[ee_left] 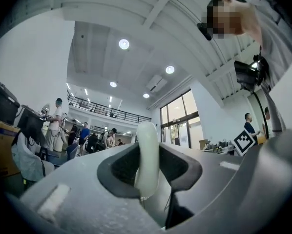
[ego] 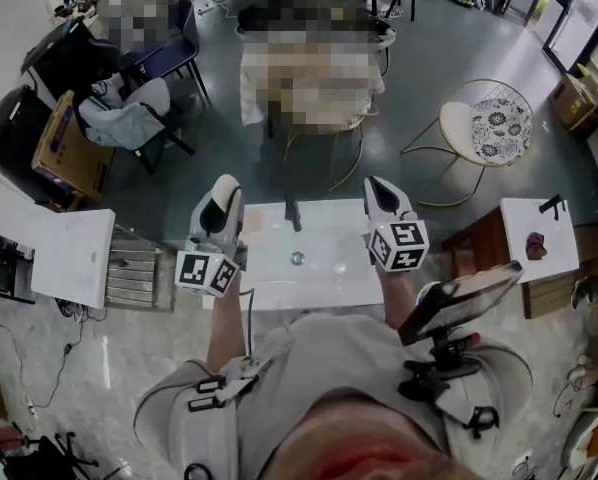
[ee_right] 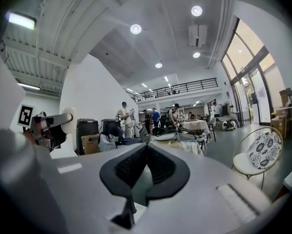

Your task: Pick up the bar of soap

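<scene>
Above white table (ego: 324, 273), L tool (ego: 222, 200) clamps soap bar (ee_left: 147, 155) (pale, upright); R tool (ee_right: 146, 165) jaws together, w/ nothing between.

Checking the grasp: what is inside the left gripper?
A pale soap bar, standing on edge, pinched between the fingers of the left gripper. Its sides, where the fingers press, are covered.
</scene>
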The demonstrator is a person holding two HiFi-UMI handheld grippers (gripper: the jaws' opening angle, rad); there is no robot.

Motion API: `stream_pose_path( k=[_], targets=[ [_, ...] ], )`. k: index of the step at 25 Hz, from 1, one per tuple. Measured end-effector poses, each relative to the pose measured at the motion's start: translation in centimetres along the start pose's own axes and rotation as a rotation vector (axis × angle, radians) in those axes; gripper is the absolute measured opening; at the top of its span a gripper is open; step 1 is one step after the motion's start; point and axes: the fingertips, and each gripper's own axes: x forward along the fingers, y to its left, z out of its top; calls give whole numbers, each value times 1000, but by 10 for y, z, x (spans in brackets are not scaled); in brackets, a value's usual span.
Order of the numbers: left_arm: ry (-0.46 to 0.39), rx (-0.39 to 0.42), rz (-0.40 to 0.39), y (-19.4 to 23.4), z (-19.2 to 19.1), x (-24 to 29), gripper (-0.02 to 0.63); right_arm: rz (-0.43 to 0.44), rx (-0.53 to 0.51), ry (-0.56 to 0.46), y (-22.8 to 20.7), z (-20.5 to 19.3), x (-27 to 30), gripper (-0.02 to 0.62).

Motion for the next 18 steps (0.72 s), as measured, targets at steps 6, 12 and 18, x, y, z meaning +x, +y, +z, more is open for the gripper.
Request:
stream_pose_path(
  k=[6, 12, 18],
  targets=[
    [-10, -65, -17, -2, 14, 2, 107, 37, -24, -42, 16, 16, 1, 2],
    [-35, -61, -41, -7, 16, 1, 107, 24, -25, -44, 12, 19, -3, 2],
    [-7, -47, -57, -27, 19, 8, 107, 26, -27, -36, 10, 17, -10, 2]
  ],
)
